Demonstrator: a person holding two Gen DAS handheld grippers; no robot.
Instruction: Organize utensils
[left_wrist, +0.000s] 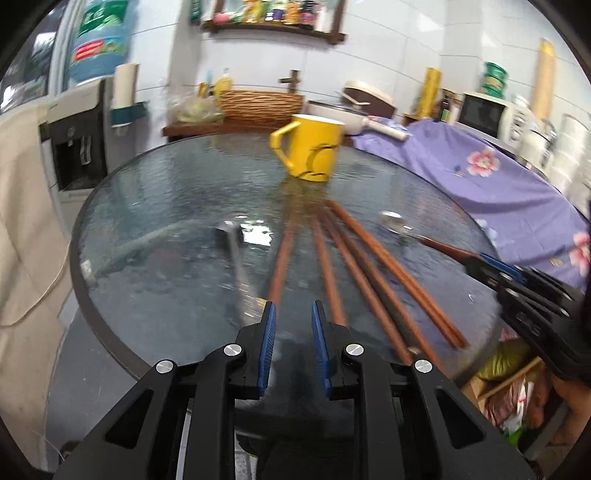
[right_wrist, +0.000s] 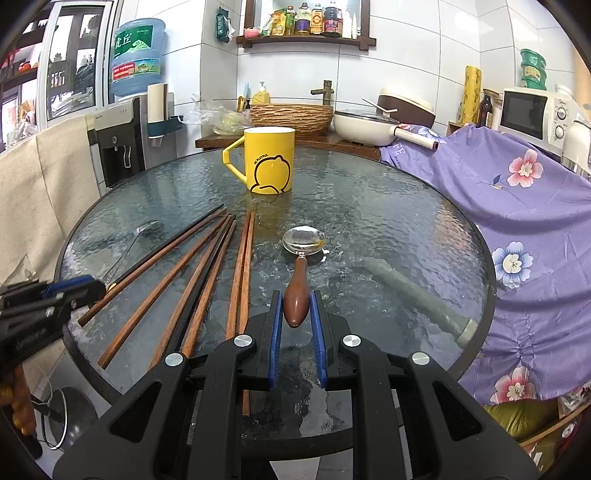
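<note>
On the round glass counter (right_wrist: 388, 221), beside a purple flowered cloth (right_wrist: 517, 206) that drapes its right edge, a yellow mug (right_wrist: 271, 160) stands upright at the far side, handle to the left. Nearer, wooden chopsticks (right_wrist: 207, 280) lie fanned out on the glass left of centre, tips toward the mug. A metal spoon (left_wrist: 236, 254) lies left of the chopsticks, its bowl pointing away. A spoon with a brown wooden handle (right_wrist: 297, 291) lies right of the chopsticks, its steel bowl toward the mug. The right tool (right_wrist: 297, 314) has its blue pads closed on the butt of that wooden handle. The left tool (left_wrist: 293, 314) hovers over the near ends of the chopsticks, jaws narrowly apart, with nothing between the pads.
</note>
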